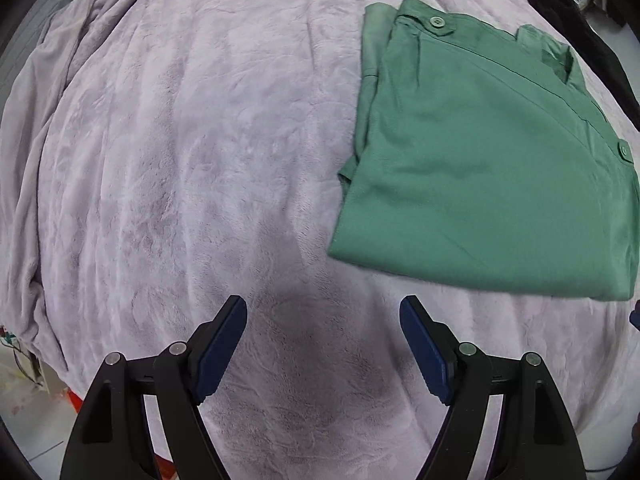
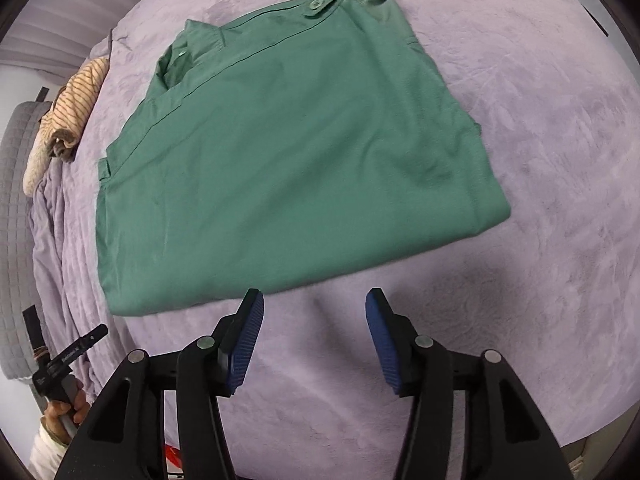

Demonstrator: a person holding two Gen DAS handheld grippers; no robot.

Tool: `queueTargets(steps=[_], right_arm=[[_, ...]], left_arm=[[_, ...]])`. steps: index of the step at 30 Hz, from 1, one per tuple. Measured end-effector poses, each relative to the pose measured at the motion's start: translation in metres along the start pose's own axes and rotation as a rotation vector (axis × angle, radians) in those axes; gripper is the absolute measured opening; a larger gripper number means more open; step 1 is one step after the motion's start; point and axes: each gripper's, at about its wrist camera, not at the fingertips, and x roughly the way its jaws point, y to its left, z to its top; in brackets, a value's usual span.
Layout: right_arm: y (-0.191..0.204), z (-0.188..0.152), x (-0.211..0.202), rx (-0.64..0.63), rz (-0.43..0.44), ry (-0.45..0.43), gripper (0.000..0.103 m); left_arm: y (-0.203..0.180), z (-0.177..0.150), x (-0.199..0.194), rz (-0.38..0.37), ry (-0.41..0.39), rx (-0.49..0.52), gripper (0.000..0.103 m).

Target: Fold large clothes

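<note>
My left gripper [image 1: 323,344] hung low in its frame with its jaws spread wide and holding nothing, over bare lilac blanket [image 1: 180,160]. My right gripper [image 2: 315,340] was likewise parted and empty, just short of the near hem of the green garment [image 2: 288,152]. That garment lay folded into a flat block in the middle of the right view and at the right of the left view. I judged it light, soft and limp, likely to sag and slide apart by layers, so I would pinch all layers at a near corner or along the folded edge. Its right edge was cut off in the left view. How many layers lay beneath I could not tell. A striped cloth [image 2: 76,96] sat bunched at the far left, and something dark [image 1: 576,28] at the upper right was unclear.
</note>
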Motion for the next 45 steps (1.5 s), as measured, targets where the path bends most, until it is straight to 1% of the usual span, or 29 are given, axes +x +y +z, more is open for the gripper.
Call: queueTargets(steps=[1, 3, 5, 6, 7, 8, 9, 11, 15, 18, 20, 23, 25, 27, 29, 33, 40, 45], right_arm=[[0.007, -0.003, 0.001, -0.007, 0.006, 0.007, 0.065], [0.017, -0.009, 0.000, -0.022, 0.011, 0.013, 0.070], [0.027, -0.014, 0.000, -0.033, 0.017, 0.018, 0.074], [0.030, -0.017, -0.001, -0.037, 0.019, 0.021, 0.079], [0.034, -0.021, -0.003, -0.042, 0.022, 0.020, 0.081], [0.037, -0.024, -0.004, -0.048, 0.024, 0.018, 0.081], [0.040, -0.026, -0.005, -0.055, 0.025, 0.018, 0.081], [0.048, -0.030, -0.007, -0.069, 0.026, 0.019, 0.081], [0.061, -0.039, -0.011, -0.097, 0.020, 0.017, 0.082], [0.070, -0.044, -0.013, -0.107, 0.021, 0.018, 0.082], [0.076, -0.046, -0.014, -0.119, 0.019, 0.010, 0.083], [0.088, -0.051, -0.017, -0.149, 0.005, -0.009, 0.089], [0.095, -0.054, -0.019, -0.171, -0.001, -0.020, 0.103], [0.102, -0.057, -0.021, -0.189, 0.011, -0.037, 0.103], [0.108, -0.060, -0.019, -0.201, 0.017, -0.036, 0.103], [0.113, -0.066, -0.006, -0.190, 0.033, 0.021, 0.103], [0.114, -0.082, 0.032, -0.129, 0.084, 0.162, 0.103], [0.117, -0.090, 0.050, -0.087, 0.111, 0.218, 0.103]], left_arm=[[-0.005, -0.004, -0.003, -0.002, 0.002, 0.008, 0.080], [-0.015, -0.011, -0.011, -0.002, 0.005, 0.014, 0.080], [-0.016, -0.016, -0.017, -0.022, -0.007, 0.014, 0.080], [-0.017, -0.019, -0.020, -0.030, -0.014, 0.016, 0.081], [-0.019, -0.019, -0.023, -0.032, -0.018, 0.019, 0.086], [-0.030, -0.022, -0.028, -0.026, -0.018, 0.023, 0.103], [-0.031, -0.024, -0.031, -0.021, -0.028, 0.028, 0.103], [-0.034, -0.027, -0.040, -0.035, -0.031, 0.048, 0.103], [-0.031, -0.028, -0.041, -0.043, -0.034, 0.070, 0.103], [-0.027, -0.024, -0.040, -0.037, -0.029, 0.064, 0.103], [-0.028, -0.025, -0.042, -0.056, -0.023, 0.052, 0.103], [-0.018, -0.019, -0.033, -0.078, -0.002, 0.059, 0.103], [-0.018, -0.019, -0.032, -0.080, 0.003, 0.072, 0.103], [-0.019, -0.020, -0.032, -0.084, 0.001, 0.079, 0.103], [-0.019, -0.021, -0.033, -0.085, -0.003, 0.082, 0.103], [-0.019, -0.023, -0.033, -0.086, -0.006, 0.087, 0.103], [-0.016, -0.024, -0.025, -0.077, 0.002, 0.088, 0.103], [-0.008, -0.023, -0.018, -0.082, 0.016, 0.085, 0.103]])
